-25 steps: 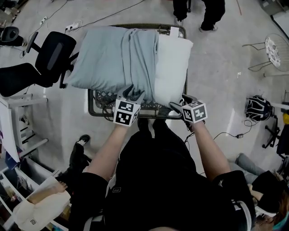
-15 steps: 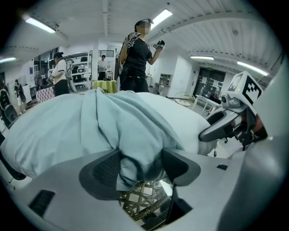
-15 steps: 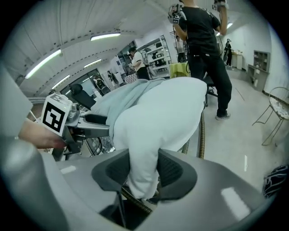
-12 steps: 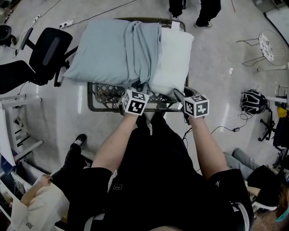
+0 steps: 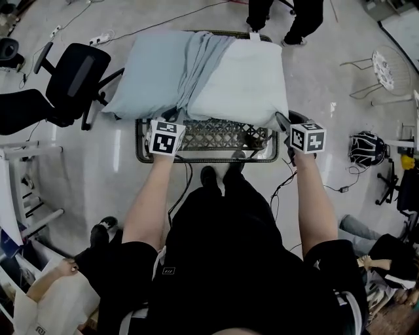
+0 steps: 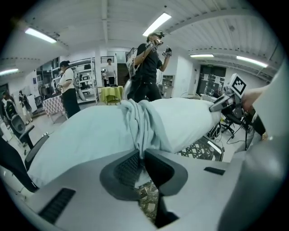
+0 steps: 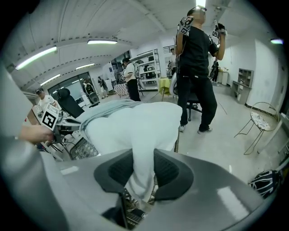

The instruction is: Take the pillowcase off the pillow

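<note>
As seen from the head view, noted pillow (image 5: 243, 82) lying across the mesh-topped table (image 5: 216, 136), right half bare and white. Found pillowcase (image 5: 147, 75), pale blue-grey, covering the left half only, with its open edge bunched into a ridge of folds running across the middle. Saw pillow ends overhanging the table top on both sides.

Located left gripper (image 5: 174, 118) at the near edge, at the foot of the bunched ridge. Checked in the left gripper view: saw jaws nearly together, having just been closing, with the ribbed pads (image 6: 128, 168) pinching a thin fold of the pillowcase. Saw mesh of the table below the gap.

Located right gripper (image 5: 283, 122) at the near right corner of the pillow, well apart from the left gripper. Checked in the right gripper view: saw jaws narrowed, also having just been closing, and kept apart by a thick pinch of white pillow corner squeezed between the pads (image 7: 118, 170). Noted fabric hanging down below them.

Logged black office chair (image 5: 72, 78) left of the table, clear of it. Logged legs of a standing person (image 5: 285, 16) just beyond the far edge, arms raised in both gripper views.
</note>
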